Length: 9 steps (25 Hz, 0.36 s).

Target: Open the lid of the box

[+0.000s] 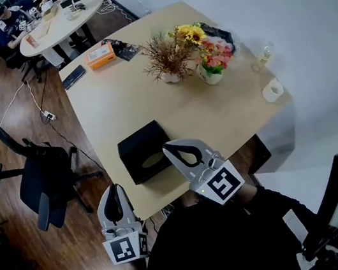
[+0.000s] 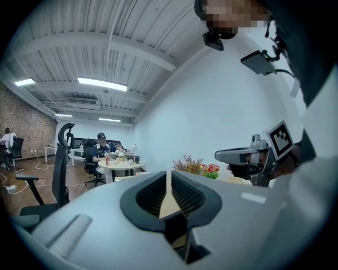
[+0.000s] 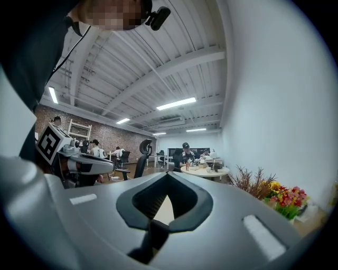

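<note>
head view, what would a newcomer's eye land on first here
The black box stands out first, near the front edge of the pale wooden table. The right gripper is shut just beside the box's right corner, and the left gripper is shut too, lower left by the table's near corner. Further back, a dried bouquet and a sunflower bouquet add colour.

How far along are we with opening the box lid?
Done: nothing yet. The box sits on the table and its lid looks closed.
In hand: the right hand-held gripper is shut and empty beside the box; the left hand-held gripper is shut, empty, off the table's edge.
Left: grip the lid and lift it.
</note>
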Available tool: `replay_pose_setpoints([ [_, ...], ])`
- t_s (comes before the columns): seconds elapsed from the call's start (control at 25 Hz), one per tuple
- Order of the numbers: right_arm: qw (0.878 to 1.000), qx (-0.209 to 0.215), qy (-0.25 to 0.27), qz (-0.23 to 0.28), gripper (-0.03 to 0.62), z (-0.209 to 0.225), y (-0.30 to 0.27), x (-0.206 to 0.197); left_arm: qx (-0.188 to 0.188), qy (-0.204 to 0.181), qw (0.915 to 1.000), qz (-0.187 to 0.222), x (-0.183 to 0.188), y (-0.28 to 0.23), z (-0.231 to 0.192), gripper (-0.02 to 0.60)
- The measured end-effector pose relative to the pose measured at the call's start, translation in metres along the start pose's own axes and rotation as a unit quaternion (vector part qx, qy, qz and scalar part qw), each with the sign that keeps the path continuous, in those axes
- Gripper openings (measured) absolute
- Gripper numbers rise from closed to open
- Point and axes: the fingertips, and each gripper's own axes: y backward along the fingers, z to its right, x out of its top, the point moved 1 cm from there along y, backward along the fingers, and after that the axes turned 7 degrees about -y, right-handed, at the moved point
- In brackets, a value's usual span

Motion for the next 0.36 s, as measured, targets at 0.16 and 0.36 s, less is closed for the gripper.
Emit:
replay_pose_setpoints([
  [0.16, 1.0, -0.005, -0.002, 0.003, 0.0, 0.0, 0.005, 0.002, -0.009, 0.001, 1.0, 0.0, 0.002, -0.001, 0.006, 0.009],
  [0.36, 1.0, -0.02, -0.013, 0.018, 0.0, 0.004, 0.015, 0.007, -0.028, -0.001, 0.9996, 0.006, 0.003, -0.006, 0.018, 0.009],
])
